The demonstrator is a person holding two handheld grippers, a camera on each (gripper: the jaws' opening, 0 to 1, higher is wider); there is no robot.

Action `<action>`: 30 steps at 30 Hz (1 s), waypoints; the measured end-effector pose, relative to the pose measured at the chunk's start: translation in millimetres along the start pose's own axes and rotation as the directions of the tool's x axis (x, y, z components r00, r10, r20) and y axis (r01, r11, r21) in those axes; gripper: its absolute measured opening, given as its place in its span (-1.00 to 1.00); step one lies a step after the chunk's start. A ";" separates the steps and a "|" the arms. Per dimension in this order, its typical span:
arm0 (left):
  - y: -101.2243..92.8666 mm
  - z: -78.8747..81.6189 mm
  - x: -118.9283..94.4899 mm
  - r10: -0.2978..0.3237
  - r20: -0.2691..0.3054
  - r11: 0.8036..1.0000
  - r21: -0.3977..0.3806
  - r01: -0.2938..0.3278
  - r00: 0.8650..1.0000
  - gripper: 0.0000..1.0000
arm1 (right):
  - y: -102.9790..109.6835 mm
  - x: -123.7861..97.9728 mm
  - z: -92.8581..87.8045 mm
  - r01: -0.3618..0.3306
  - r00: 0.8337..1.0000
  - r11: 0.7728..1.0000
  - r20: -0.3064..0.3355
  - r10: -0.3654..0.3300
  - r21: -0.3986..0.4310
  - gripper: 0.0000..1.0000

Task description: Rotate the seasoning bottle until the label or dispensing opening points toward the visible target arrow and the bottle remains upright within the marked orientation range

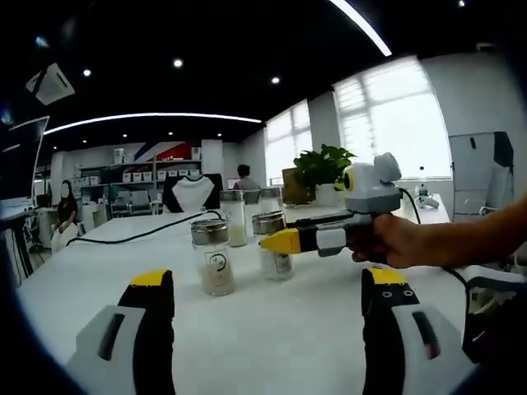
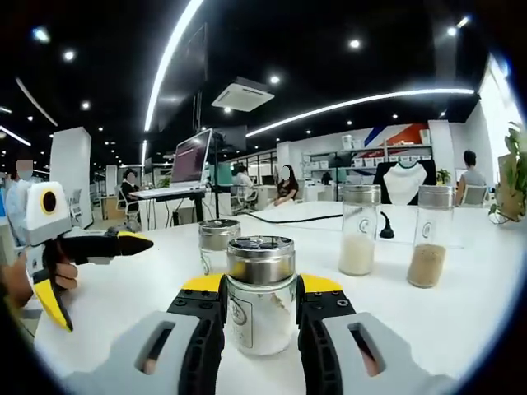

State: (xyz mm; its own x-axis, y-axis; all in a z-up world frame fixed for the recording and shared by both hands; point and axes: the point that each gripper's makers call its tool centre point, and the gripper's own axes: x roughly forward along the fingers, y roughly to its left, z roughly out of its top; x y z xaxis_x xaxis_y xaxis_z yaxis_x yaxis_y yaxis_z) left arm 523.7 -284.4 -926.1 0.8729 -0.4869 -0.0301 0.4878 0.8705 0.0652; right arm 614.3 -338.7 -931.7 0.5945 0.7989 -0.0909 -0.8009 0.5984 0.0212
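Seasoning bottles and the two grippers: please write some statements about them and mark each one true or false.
1. The right gripper has a seasoning bottle between its jaws. True.
2. That seasoning bottle lies on its side. False: it stands upright on the white table.
3. The left gripper holds a bottle. False: its jaws stand apart with nothing between them, and the nearest shaker is ahead of it.
4. In the right gripper view, two tall shakers stand on the table beyond the held bottle. True.
5. All the bottles have red plastic caps. False: the caps look metallic and silver.
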 end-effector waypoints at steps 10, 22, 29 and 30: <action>-6.0 -2.7 1.6 -0.019 -0.006 0.999 -0.028 0.019 1.000 1.00 | -1.6 4.8 -1.9 -0.044 0.999 0.998 -0.020 0.043 -0.040 -0.40; -7.6 -4.3 2.7 -0.019 -0.006 1.000 -0.018 0.019 1.000 1.00 | -5.8 8.8 -2.2 -0.104 0.994 0.992 -0.032 0.102 -0.076 -0.40; -8.2 -5.2 2.9 -0.011 -0.010 1.000 0.005 0.011 1.000 1.00 | -6.9 9.5 -2.9 -0.089 0.995 0.994 -0.042 0.086 -0.068 -0.40; -7.6 -4.6 3.0 -0.006 -0.007 1.000 0.022 0.006 1.000 1.00 | -5.4 9.5 -3.1 -0.086 0.996 0.994 -0.043 0.083 -0.073 -0.40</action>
State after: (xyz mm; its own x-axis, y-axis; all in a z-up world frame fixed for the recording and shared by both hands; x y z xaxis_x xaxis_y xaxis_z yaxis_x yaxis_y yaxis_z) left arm 522.6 -292.2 -931.3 0.8699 -0.4918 -0.0378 0.4932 0.8656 0.0873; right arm 624.0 -334.5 -935.8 0.5221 0.8427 -0.1314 -0.8523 0.5212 -0.0436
